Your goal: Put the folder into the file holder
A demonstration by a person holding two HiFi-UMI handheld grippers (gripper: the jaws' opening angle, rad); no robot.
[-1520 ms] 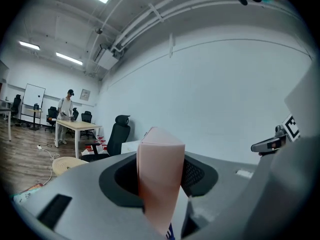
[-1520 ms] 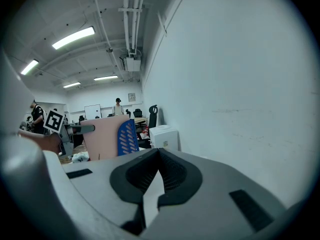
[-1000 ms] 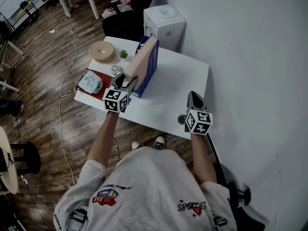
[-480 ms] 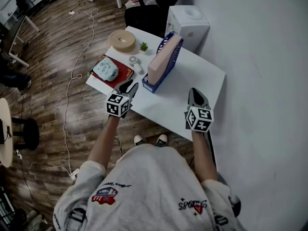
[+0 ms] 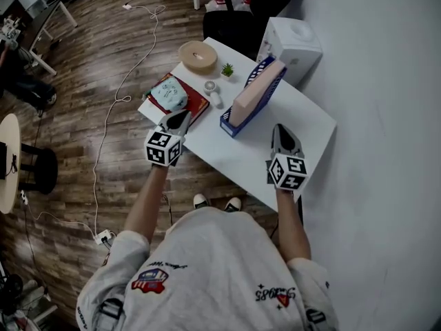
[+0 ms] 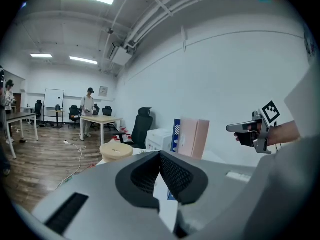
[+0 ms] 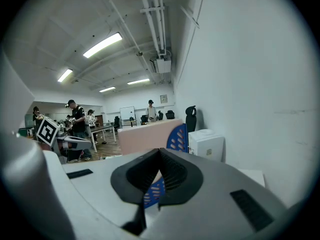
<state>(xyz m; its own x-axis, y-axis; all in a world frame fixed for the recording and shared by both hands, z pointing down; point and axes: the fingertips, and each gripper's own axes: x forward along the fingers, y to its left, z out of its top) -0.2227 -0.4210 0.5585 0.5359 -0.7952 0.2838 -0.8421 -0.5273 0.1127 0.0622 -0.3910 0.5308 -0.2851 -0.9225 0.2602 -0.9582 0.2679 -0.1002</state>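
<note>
The pink folder [image 5: 256, 94] stood in the blue file holder [image 5: 231, 121] on the surface [image 5: 303, 126], its long axis running away from the person, ahead between the left tool [image 5: 178, 119] and right tool [image 5: 280, 131], both closed on nothing.

- The head camera looks steeply down from above the person [image 5: 213, 267], high enough to take in the whole white table [image 5: 303, 126], the left gripper [image 5: 176, 121] and the right gripper [image 5: 281, 135].
- The left gripper view sits low just behind its own jaws, facing level across the table toward the white wall [image 6: 225, 69].
- The right gripper view sits likewise, facing leftward into the room.
- All three share the file holder [image 5: 231, 121], near ahead in both gripper views. Each gripper view also catches the other gripper at its edge.
</note>
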